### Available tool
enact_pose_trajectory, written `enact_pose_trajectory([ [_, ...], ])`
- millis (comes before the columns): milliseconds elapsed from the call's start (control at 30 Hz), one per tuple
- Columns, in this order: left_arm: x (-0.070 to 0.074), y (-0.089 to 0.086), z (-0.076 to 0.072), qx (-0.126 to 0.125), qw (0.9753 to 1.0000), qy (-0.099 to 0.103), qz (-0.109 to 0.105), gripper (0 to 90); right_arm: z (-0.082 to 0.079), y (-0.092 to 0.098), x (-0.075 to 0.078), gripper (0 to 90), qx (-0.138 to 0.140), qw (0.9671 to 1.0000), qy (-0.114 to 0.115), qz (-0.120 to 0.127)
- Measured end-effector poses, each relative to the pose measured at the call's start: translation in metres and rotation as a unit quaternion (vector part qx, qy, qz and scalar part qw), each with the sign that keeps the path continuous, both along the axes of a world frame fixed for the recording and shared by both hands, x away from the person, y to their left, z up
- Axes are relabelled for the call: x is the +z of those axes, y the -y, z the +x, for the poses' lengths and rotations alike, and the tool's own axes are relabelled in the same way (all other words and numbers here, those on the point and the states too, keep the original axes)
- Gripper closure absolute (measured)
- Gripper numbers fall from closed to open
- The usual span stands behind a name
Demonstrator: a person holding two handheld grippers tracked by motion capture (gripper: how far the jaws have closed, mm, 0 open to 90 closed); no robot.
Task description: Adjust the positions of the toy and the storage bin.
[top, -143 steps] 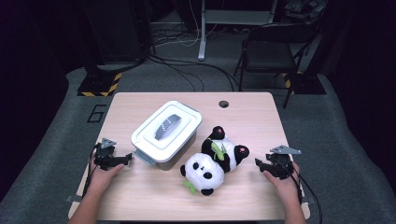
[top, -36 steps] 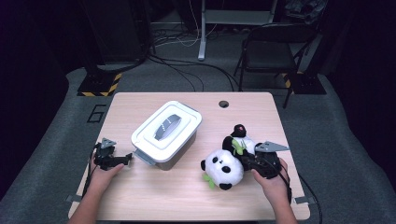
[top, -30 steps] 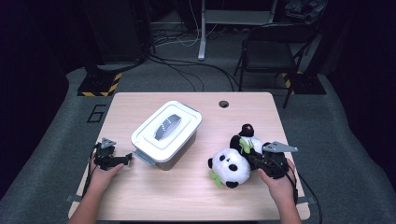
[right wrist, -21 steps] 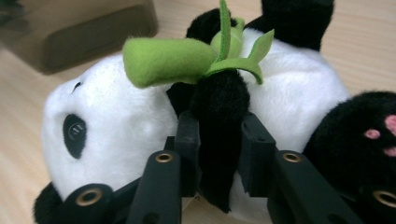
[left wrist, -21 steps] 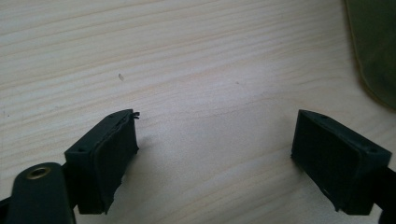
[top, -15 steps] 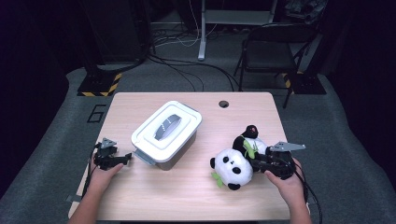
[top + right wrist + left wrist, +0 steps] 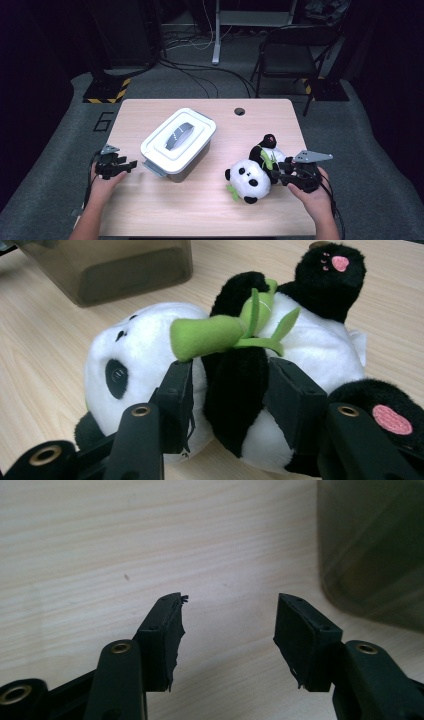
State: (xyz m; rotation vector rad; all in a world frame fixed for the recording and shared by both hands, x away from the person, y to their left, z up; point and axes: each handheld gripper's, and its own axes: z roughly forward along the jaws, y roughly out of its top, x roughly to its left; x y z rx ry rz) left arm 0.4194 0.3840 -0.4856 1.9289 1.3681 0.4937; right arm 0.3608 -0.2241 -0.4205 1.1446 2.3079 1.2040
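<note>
Clamped on the plush panda point(image 7: 225, 390), my right gripper point(image 7: 231, 385) has a jaw pressed on each side of its black arm, under the green bamboo stalk point(image 7: 210, 335). That panda lies on its side near the right front of the wooden table point(image 7: 200, 210). My left gripper point(image 7: 227, 625) rests with jaws spread, nothing between them, just beside the lidded storage box point(image 7: 177, 142).

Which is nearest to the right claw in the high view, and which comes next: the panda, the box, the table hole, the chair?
1. Panda: between the jaws of the right claw.
2. Box: table middle, to its left.
3. Hole: near the far edge.
4. Chair: on the floor beyond the table.
</note>
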Motion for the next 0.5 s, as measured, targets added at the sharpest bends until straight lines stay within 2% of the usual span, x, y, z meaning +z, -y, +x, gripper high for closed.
enact_pose_trajectory([
  [67,0.004,-0.001,-0.001,-0.004,1.0000,-0.002,-0.004,45.7,-0.001,-0.002,0.002,53.1,0.002,1.0000,0.003,-0.002],
  [133,0.013,-0.001,-0.003,-0.007,0.9997,0.002,-0.022,46.9,-0.002,-0.004,0.004,53.1,0.004,1.0000,0.003,-0.003],
  [200,0.016,-0.001,-0.004,-0.009,0.9996,0.001,-0.026,47.1,-0.002,-0.005,0.004,53.1,0.005,1.0000,0.004,-0.001],
  [267,0.022,-0.001,-0.005,-0.013,0.9993,-0.003,-0.036,49.5,-0.003,-0.006,0.006,53.0,0.007,1.0000,0.005,0.000],
  [300,0.031,0.000,-0.006,-0.019,0.9991,0.000,-0.036,50.0,-0.004,-0.007,0.009,53.0,0.007,0.9999,0.011,0.001],
  [333,0.031,0.000,-0.006,-0.019,0.9991,0.000,-0.036,50.8,-0.004,-0.007,0.009,53.0,0.007,0.9999,0.011,0.001],
  [367,0.041,0.001,-0.009,-0.022,0.9991,0.006,-0.035,50.9,-0.006,-0.007,0.011,53.0,0.006,0.9999,0.013,0.006],
  [400,0.041,0.001,-0.009,-0.022,0.9991,0.006,-0.035,50.9,-0.006,-0.007,0.012,52.8,0.008,0.9998,0.016,0.008],
  [467,0.052,0.002,-0.012,-0.024,0.9987,0.019,-0.041,50.9,-0.006,-0.007,0.013,52.6,0.008,0.9998,0.015,0.009],
  [500,0.064,0.004,-0.015,-0.033,0.9982,0.025,-0.044,50.9,-0.006,-0.008,0.012,52.1,0.006,0.9997,0.017,0.014],
])
